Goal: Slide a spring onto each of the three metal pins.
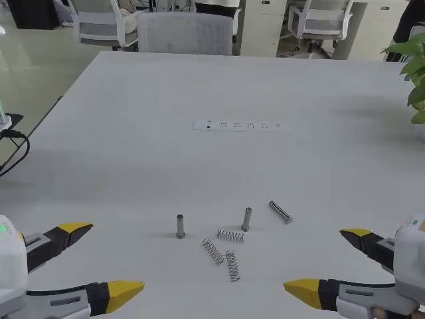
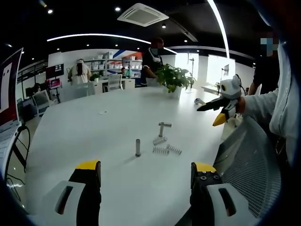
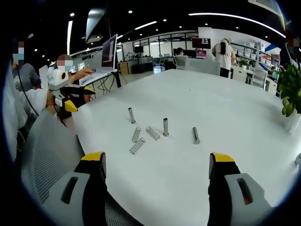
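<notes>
Two metal pins stand upright on the white table [image 1: 199, 86]: one on the left [image 1: 180, 226] [image 2: 138, 147] [image 3: 131, 115], one in the middle [image 1: 246, 218] [image 3: 165, 127]. A third pin [image 1: 280, 212] [image 3: 195, 135] lies on its side to the right. Three loose springs [image 1: 230, 234] [image 1: 212, 250] [image 1: 232, 264] lie between and in front of the pins. My left gripper [image 1: 103, 260] [image 2: 146, 167] hovers open at the near left. My right gripper [image 1: 327, 260] [image 3: 157, 158] hovers open at the near right. Both are empty and well short of the parts.
A socket strip [image 1: 242, 125] is set into the table's middle. A potted plant [image 1: 415, 73] stands at the right edge and a cable [image 1: 13, 149] hangs off the left. Office chairs [image 1: 186, 33] line the far side. People stand in the background.
</notes>
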Available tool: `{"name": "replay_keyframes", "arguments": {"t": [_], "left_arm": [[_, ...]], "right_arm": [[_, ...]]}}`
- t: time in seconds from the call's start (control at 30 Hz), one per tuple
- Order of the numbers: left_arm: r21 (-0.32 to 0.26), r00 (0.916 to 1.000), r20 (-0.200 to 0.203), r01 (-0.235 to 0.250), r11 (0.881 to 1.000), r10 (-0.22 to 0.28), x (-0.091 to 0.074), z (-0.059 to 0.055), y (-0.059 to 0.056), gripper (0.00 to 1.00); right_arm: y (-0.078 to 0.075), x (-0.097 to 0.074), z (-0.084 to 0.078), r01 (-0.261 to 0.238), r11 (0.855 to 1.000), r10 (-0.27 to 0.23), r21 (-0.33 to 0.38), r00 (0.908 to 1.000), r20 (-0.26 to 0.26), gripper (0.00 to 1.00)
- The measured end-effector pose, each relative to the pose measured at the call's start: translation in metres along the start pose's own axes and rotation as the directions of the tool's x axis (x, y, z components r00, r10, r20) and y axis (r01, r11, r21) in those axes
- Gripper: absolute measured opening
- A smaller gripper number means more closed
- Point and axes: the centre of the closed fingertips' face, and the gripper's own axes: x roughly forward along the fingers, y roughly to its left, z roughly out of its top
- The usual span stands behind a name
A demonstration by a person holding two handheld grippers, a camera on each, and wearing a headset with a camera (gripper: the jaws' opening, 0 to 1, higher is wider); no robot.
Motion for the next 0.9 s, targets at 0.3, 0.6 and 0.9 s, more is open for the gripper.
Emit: {"name": "replay_keyframes", "arguments": {"t": [0.3,0.6,0.9], "left_arm": [[0.001,1.0000,-0.001,0.001,1.000,-0.001,-0.0005,-0.0002,-0.0005,0.75],[0.005,1.0000,-0.002,0.002,1.000,-0.002,-0.0009,0.0008,-0.0005,0.75],[0.003,1.0000,0.002,0.003,1.000,-0.003,-0.0006,0.0006,0.0000,0.75]], "right_arm": [[0.0003,-0.0006,-0.0001,0.000,1.000,0.000,0.002,1.0000,0.000,0.91],[-0.0004,-0.0019,-0.0012,0.002,1.000,-0.002,0.000,1.0000,-0.003,0.91],[-0.0061,0.0015,-0.0009,0.004,1.000,-0.004,-0.015,0.9998,-0.017,0.90]]}}
